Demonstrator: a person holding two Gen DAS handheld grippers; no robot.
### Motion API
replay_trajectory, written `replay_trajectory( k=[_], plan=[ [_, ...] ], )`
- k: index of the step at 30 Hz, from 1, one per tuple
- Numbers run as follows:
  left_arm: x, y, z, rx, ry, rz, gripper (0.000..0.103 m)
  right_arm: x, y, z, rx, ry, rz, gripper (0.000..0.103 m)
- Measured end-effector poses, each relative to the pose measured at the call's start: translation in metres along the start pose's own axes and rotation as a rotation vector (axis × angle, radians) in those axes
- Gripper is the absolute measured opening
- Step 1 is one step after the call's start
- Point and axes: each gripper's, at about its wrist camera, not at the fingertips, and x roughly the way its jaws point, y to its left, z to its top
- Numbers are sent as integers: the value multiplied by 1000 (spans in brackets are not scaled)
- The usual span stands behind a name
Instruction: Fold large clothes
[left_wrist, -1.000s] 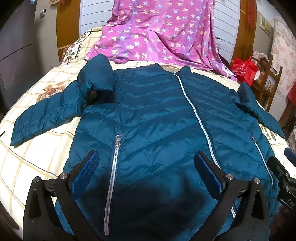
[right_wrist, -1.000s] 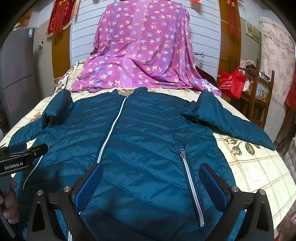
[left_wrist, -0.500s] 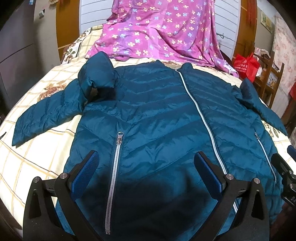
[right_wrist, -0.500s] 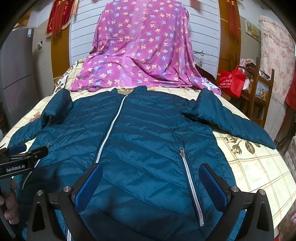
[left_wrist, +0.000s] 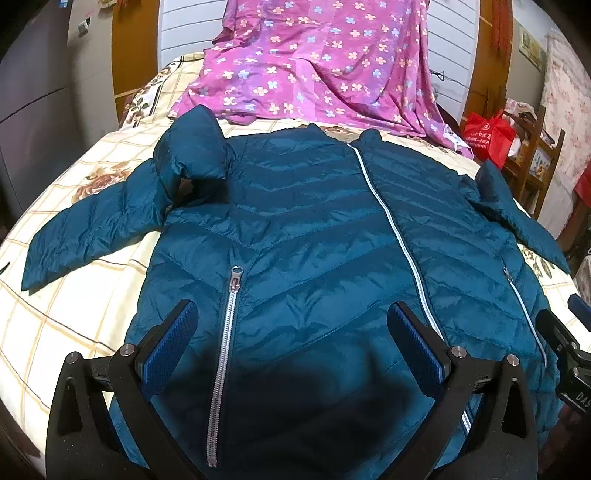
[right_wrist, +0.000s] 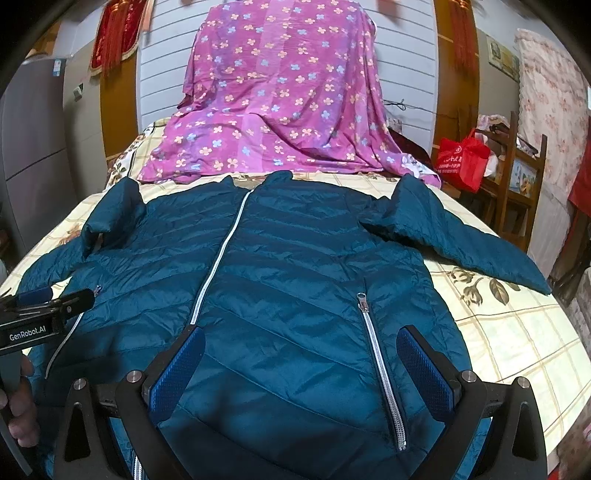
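Note:
A teal quilted puffer jacket (left_wrist: 314, 236) lies front up and zipped on the bed, collar away from me; it also shows in the right wrist view (right_wrist: 295, 266). Its left sleeve (left_wrist: 92, 236) stretches out to the left, bunched at the shoulder. Its right sleeve (right_wrist: 461, 240) stretches out to the right. My left gripper (left_wrist: 291, 332) is open and empty, hovering over the hem by the left pocket zipper (left_wrist: 225, 358). My right gripper (right_wrist: 301, 354) is open and empty over the hem by the right pocket zipper (right_wrist: 380, 365).
The bed has a cream checked floral sheet (left_wrist: 66, 317). A pink flowered cloth (right_wrist: 280, 103) drapes over the headboard end. A red bag (right_wrist: 461, 162) and a wooden chair (right_wrist: 517, 192) stand at the right. A grey cabinet (left_wrist: 33, 110) is at the left.
Both grippers have drawn back and risen slightly, so the jacket sits a bit farther off in both views. Both stay open. The jacket has not moved.

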Motion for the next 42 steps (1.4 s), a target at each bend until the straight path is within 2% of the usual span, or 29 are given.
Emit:
replay_trajectory(
  k=[14,23,42],
  plan=[
    [-2,7,0,-36,-10,1,103,0,0,0,0,-1,2,103],
    [-2,7,-1,-21,-16,29,103,1,0,0,2,-3,5,103],
    [-2,6,-1,-19,-18,28,103,1,4,1,-2,-2,6,103]
  ],
)
